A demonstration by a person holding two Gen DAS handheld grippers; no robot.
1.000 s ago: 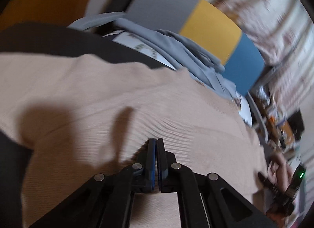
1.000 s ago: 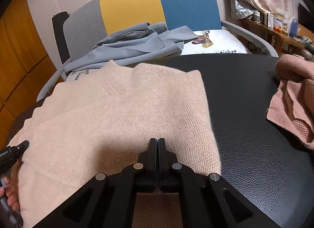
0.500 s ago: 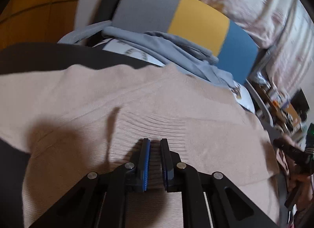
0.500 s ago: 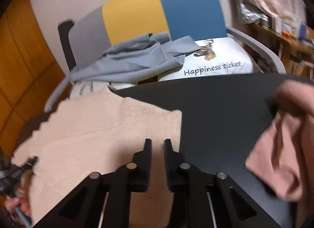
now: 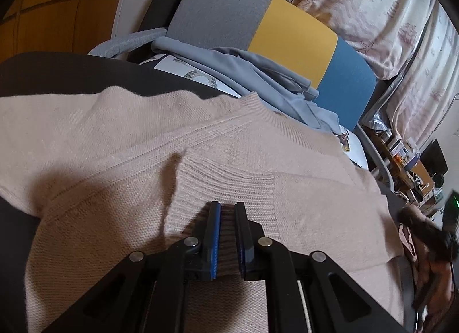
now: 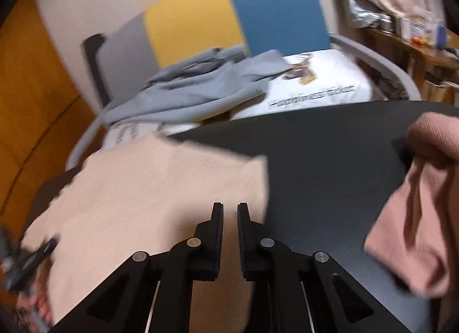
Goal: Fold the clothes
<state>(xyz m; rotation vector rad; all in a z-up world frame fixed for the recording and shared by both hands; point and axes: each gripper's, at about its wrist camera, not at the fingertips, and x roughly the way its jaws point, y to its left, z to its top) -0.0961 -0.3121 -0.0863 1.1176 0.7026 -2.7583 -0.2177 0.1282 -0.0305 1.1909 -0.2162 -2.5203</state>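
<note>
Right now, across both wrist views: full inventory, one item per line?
beige sweater: 1, beige knit, spread on the table, a ribbed cuff folded on top.
pink garment: 1, dusty pink, crumpled at the table's right side.
table: 1, black, under both garments.
grey garment: 1, grey, draped over the chair seat.
white cushion: 1, white with deer print, on the chair seat.
chair: 1, grey, yellow and blue back, behind the table.
curtain: 1, pale patterned, background right.
left gripper: 1, black, slightly open over the cuff.
right gripper: 1, black, slightly open, holding nothing.
</note>
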